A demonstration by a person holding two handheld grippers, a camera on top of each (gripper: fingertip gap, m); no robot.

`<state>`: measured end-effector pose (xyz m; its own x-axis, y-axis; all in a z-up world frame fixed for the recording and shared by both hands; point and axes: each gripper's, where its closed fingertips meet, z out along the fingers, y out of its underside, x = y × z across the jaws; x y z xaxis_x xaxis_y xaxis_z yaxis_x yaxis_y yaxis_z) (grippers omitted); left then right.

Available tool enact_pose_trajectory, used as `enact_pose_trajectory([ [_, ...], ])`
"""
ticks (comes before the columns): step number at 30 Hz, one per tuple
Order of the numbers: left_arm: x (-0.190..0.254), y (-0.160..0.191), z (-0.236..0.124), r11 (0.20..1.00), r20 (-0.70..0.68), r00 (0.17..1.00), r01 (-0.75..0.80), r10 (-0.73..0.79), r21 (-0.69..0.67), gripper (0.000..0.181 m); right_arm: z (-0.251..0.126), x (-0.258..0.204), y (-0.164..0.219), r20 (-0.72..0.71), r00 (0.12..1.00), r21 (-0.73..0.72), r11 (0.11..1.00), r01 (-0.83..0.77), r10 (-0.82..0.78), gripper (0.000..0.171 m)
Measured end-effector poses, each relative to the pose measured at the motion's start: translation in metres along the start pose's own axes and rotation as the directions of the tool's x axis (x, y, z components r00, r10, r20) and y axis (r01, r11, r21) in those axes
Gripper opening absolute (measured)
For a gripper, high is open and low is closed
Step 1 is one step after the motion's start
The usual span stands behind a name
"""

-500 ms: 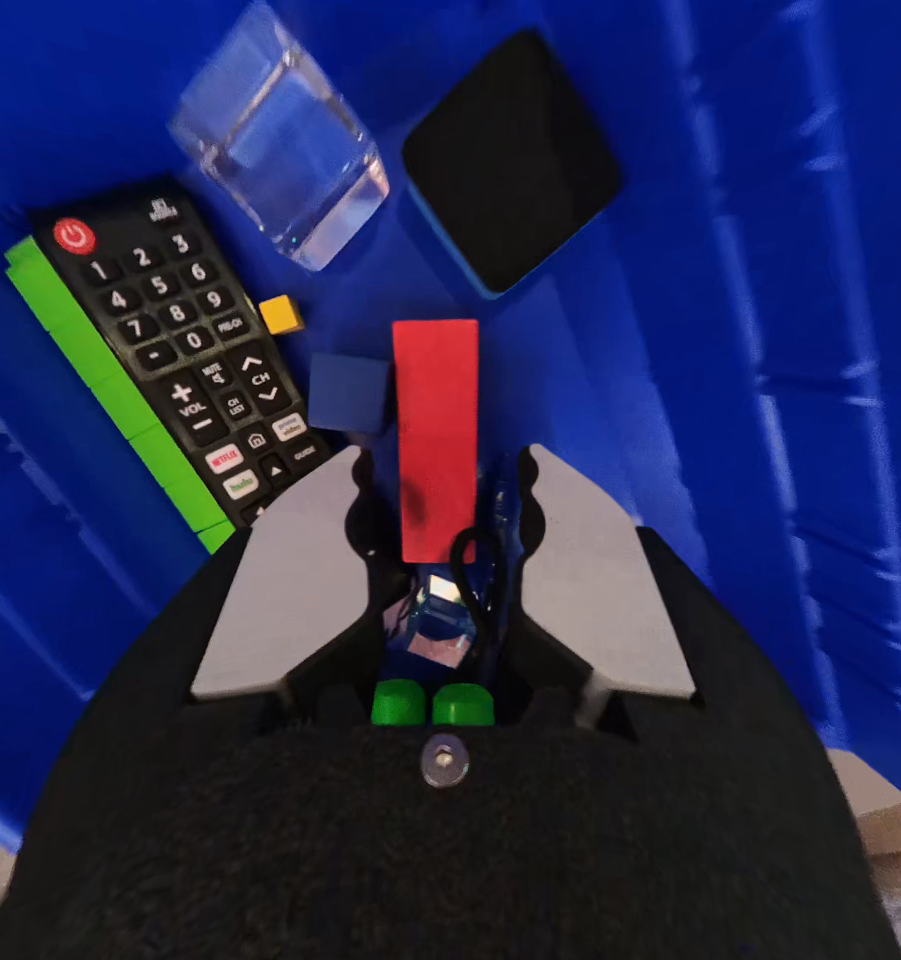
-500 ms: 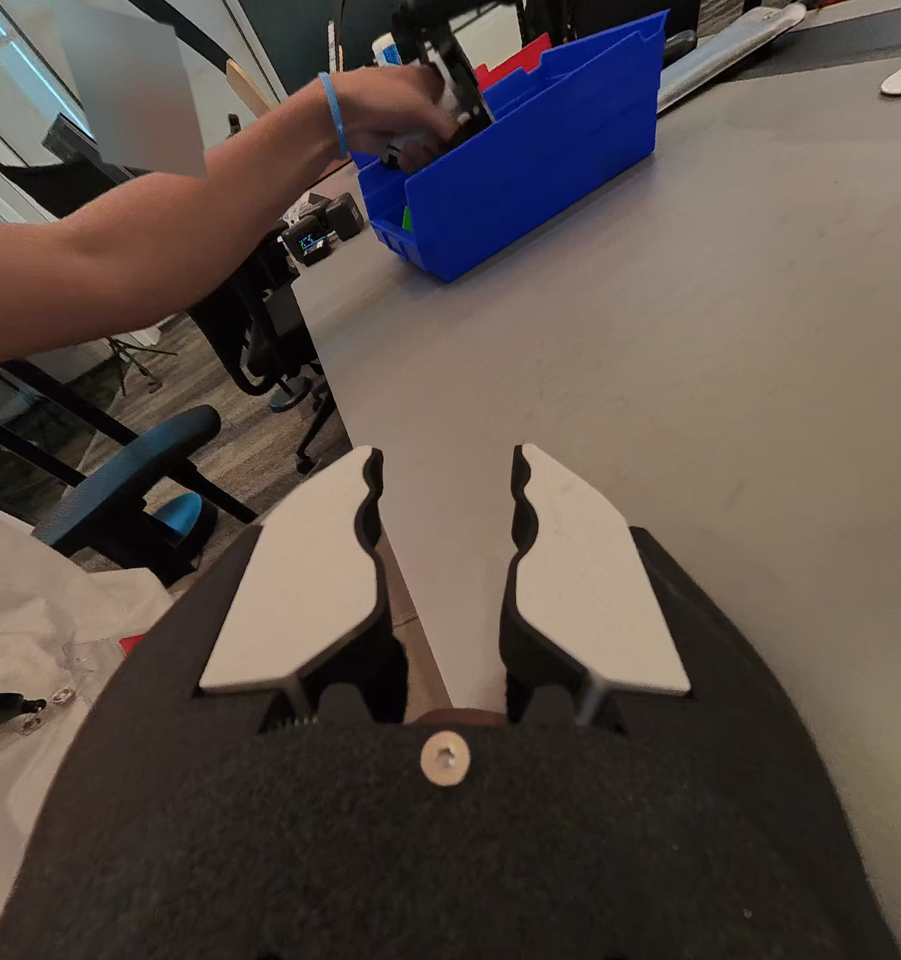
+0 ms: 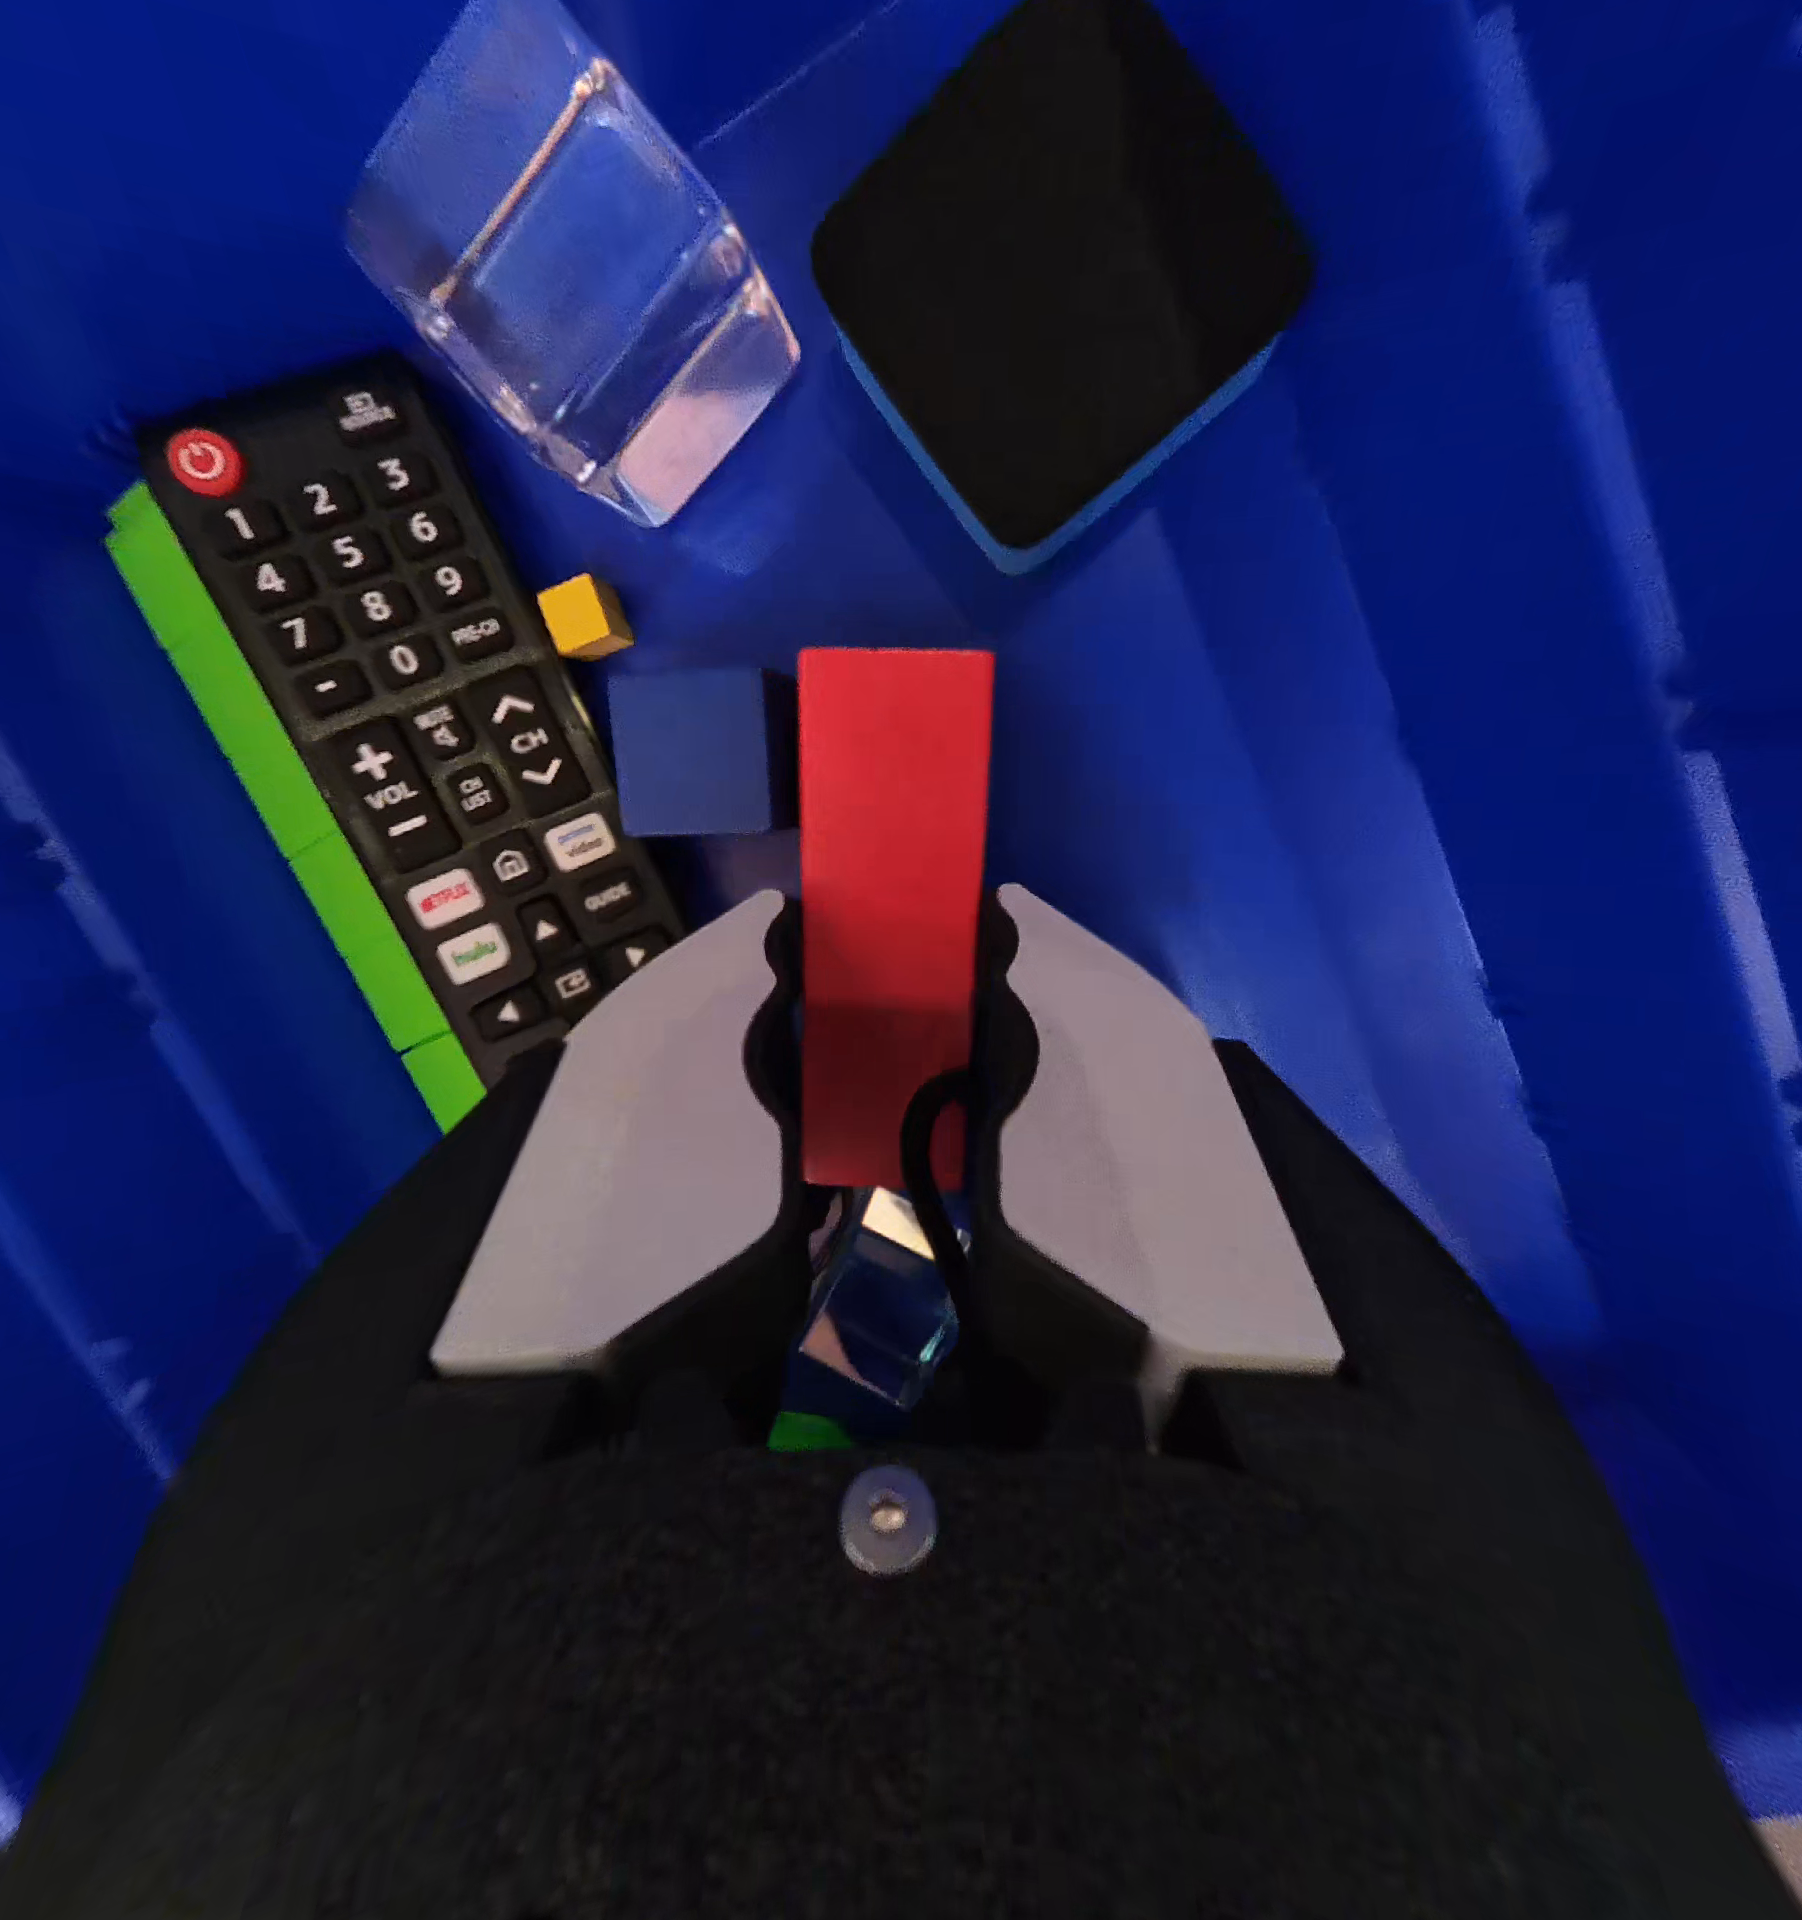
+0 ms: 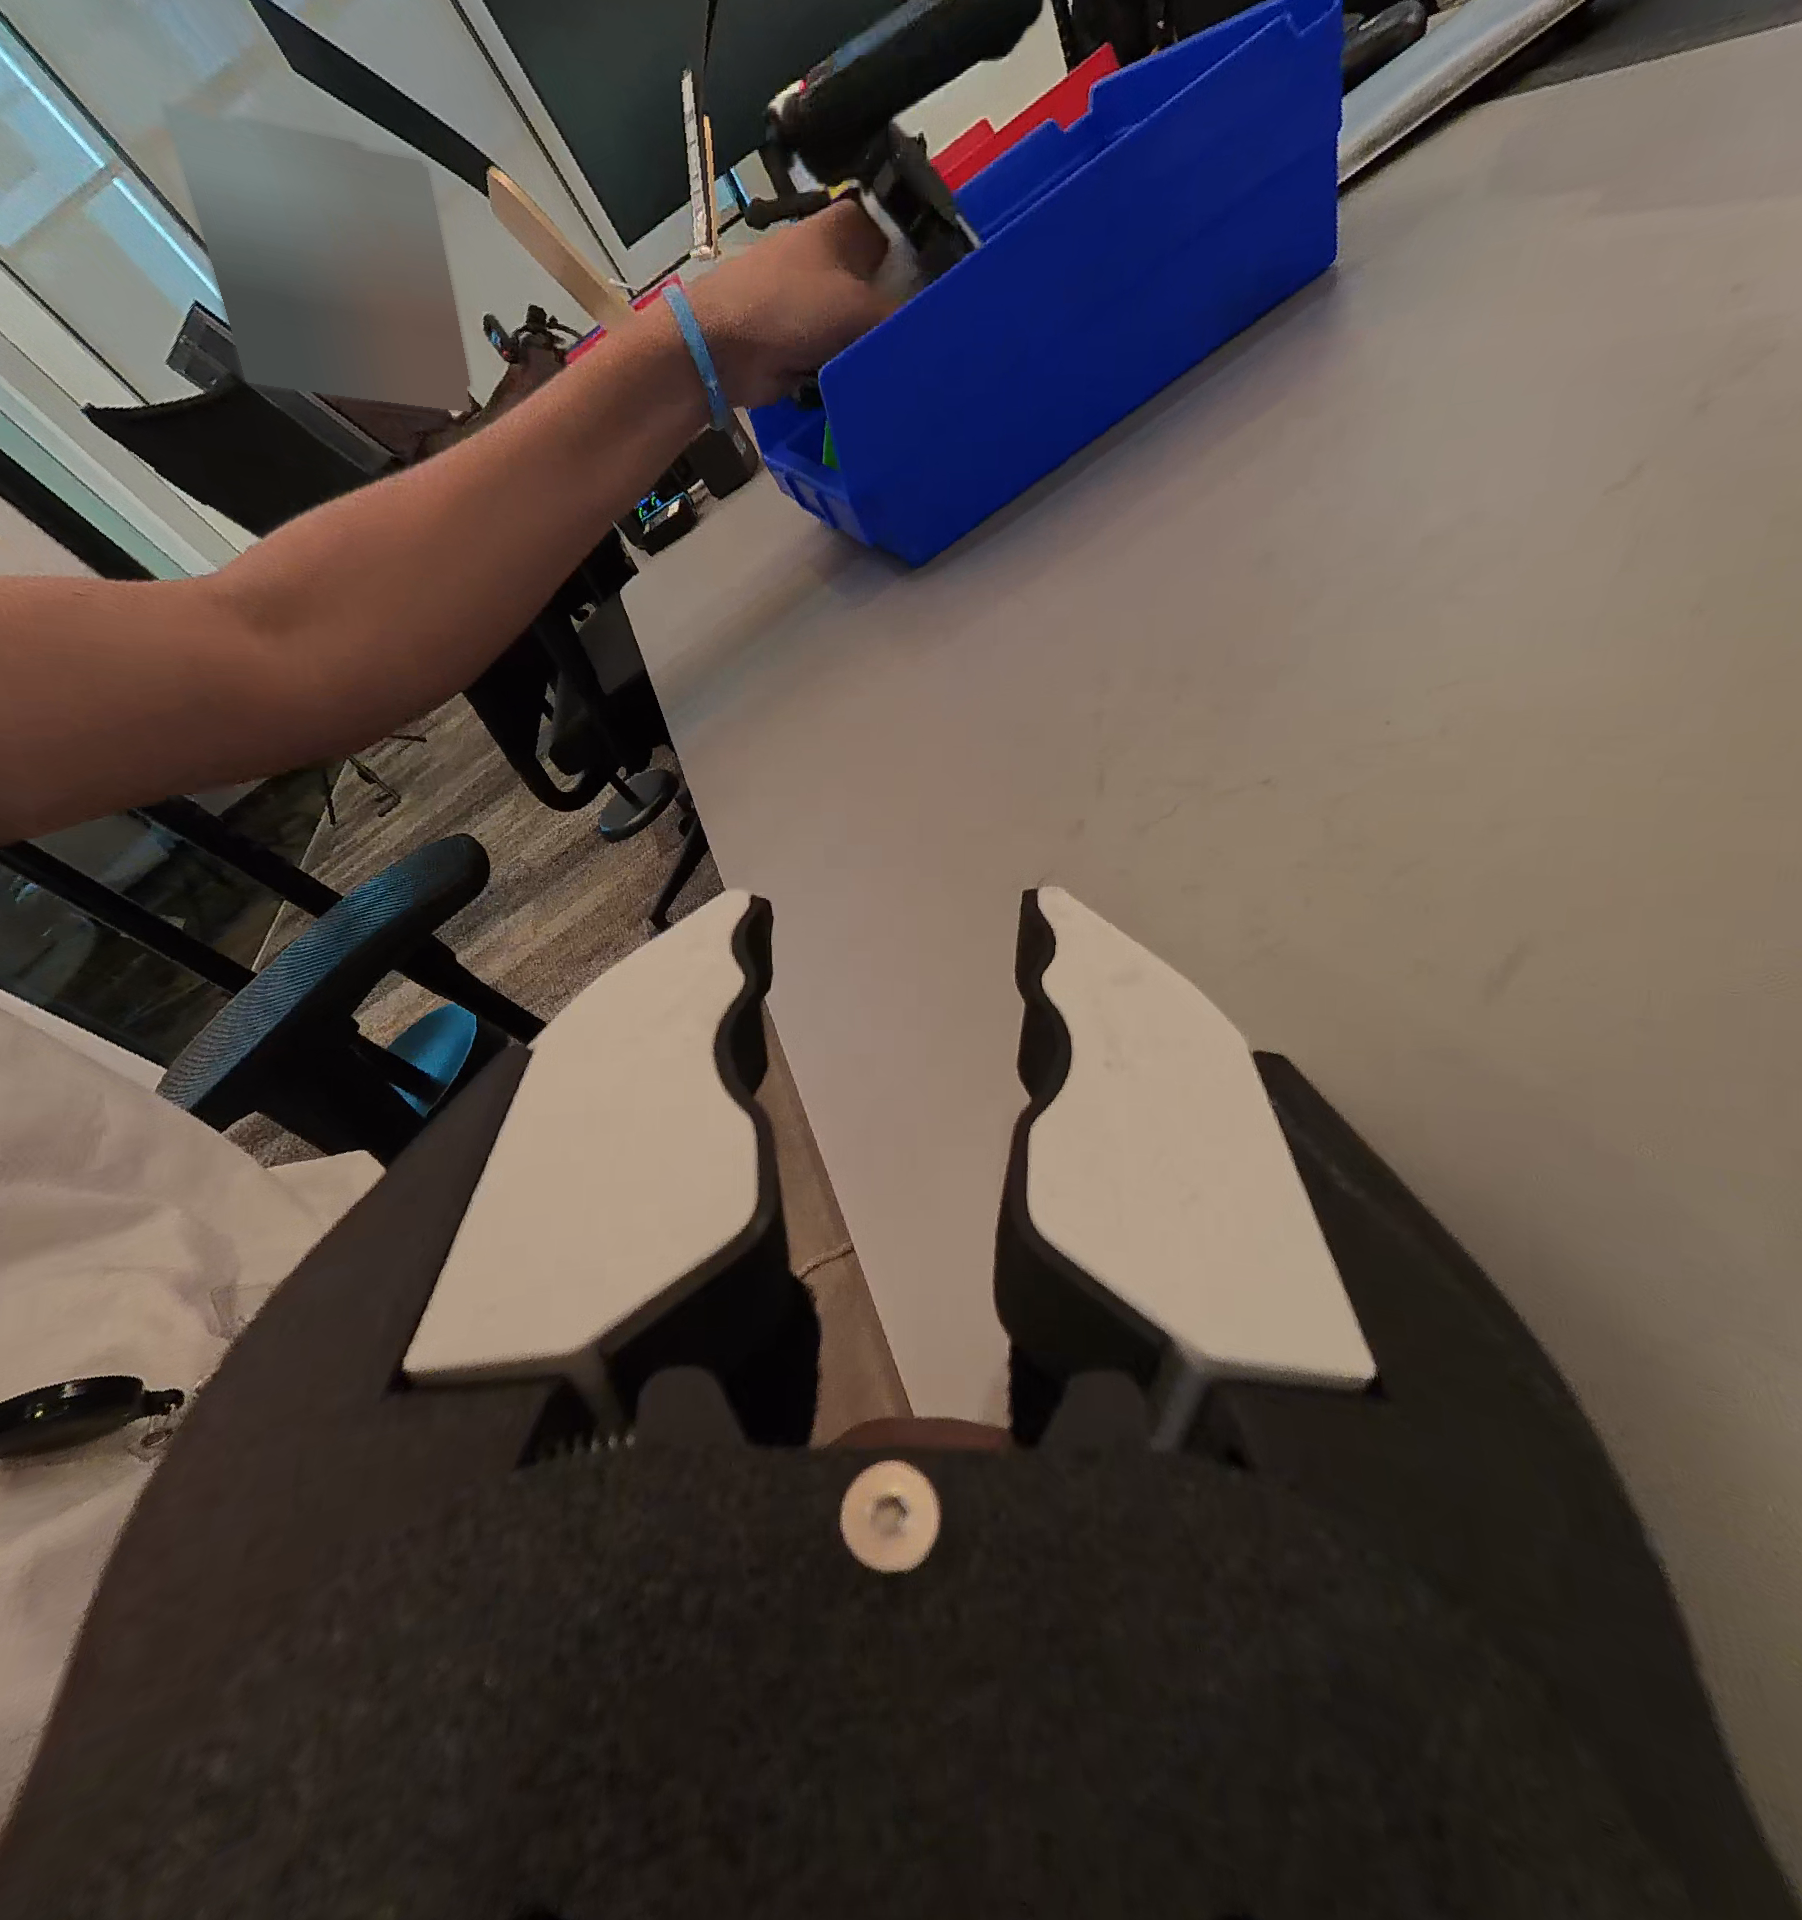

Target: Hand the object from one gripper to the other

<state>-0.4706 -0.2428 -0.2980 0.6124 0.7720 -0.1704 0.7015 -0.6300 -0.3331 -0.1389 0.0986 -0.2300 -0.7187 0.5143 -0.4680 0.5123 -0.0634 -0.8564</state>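
Note:
In the left wrist view a long red block (image 3: pixel 892 831) lies inside the blue bin (image 3: pixel 1499 727). My left gripper (image 3: pixel 892 914) reaches down into the bin, and its grey fingers (image 3: pixel 648 1122) press on both long sides of the red block, shut on it. My right gripper (image 4: pixel 895 914) is open and empty, hovering over the near left edge of the grey table (image 4: pixel 1396 831). The right wrist view shows the blue bin (image 4: pixel 1084 343) far off, with a person's hand holding the left gripper (image 4: pixel 907 197) in it.
The bin also holds a black remote (image 3: pixel 388 707) on a green bar (image 3: pixel 253 748), a clear block (image 3: pixel 575 270), a black-topped blue pad (image 3: pixel 1053 270), a yellow cube (image 3: pixel 580 615), a blue cube (image 3: pixel 689 753) and a shiny cube (image 3: pixel 876 1320). An office chair (image 4: pixel 357 966) stands left of the table. About 50 cm separates my left fingertips from my right.
My left gripper's fingers have closed from a wider gap onto the sides of the red block. The right gripper stays open; its view has shifted slightly.

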Motion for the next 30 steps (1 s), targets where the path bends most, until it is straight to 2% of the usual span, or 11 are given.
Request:
enact_pose_trajectory([
  [6,0.003,-0.001,-0.026,0.990,0.142,0.989,-0.048,0.029,0.133,0.032,0.002,0.001,0.000,-0.004,1.000,-0.004,1.000,-0.001,0.001,0.045],
  [12,0.007,-0.021,-0.082,0.936,0.266,0.964,-0.091,-0.003,0.341,0.032,0.004,0.003,0.001,-0.020,1.000,-0.013,1.000,0.019,-0.019,0.045],
  [14,0.014,-0.033,-0.114,0.881,0.255,0.965,-0.061,-0.068,0.469,0.032,0.004,0.004,-0.005,-0.017,0.999,0.004,0.999,0.037,-0.037,0.045],
  [16,0.035,-0.047,-0.154,0.779,0.158,0.979,0.001,-0.128,0.626,0.032,0.007,0.014,-0.019,-0.033,0.997,0.020,0.997,0.072,-0.072,0.045],
  [18,0.073,-0.058,-0.194,0.658,0.079,0.993,-0.005,-0.082,0.753,0.032,0.013,0.027,-0.036,-0.067,0.994,0.026,0.996,0.086,-0.085,0.046],
  [20,0.116,-0.062,-0.219,0.591,0.101,0.995,-0.077,-0.008,0.803,0.032,0.021,0.027,-0.062,-0.042,0.995,0.055,0.994,0.095,-0.093,0.046],
  [23,0.188,-0.058,-0.217,0.571,0.234,0.959,-0.282,0.158,0.771,0.031,0.038,0.020,-0.093,0.013,0.992,0.072,0.990,0.124,-0.125,0.047],
  [25,0.233,-0.051,-0.202,0.542,0.391,0.883,-0.468,0.258,0.698,0.032,0.050,0.017,-0.098,0.042,0.991,0.072,0.990,0.125,-0.128,0.048],
  [28,0.289,-0.039,-0.180,0.435,0.637,0.669,-0.738,0.382,0.515,0.032,0.065,0.014,-0.087,0.098,0.992,0.085,0.994,0.066,-0.074,0.048],
  [30,0.321,-0.032,-0.171,0.346,0.718,0.542,-0.838,0.436,0.423,0.032,0.071,0.014,-0.073,0.128,0.990,0.073,0.996,0.042,-0.051,0.047],
])
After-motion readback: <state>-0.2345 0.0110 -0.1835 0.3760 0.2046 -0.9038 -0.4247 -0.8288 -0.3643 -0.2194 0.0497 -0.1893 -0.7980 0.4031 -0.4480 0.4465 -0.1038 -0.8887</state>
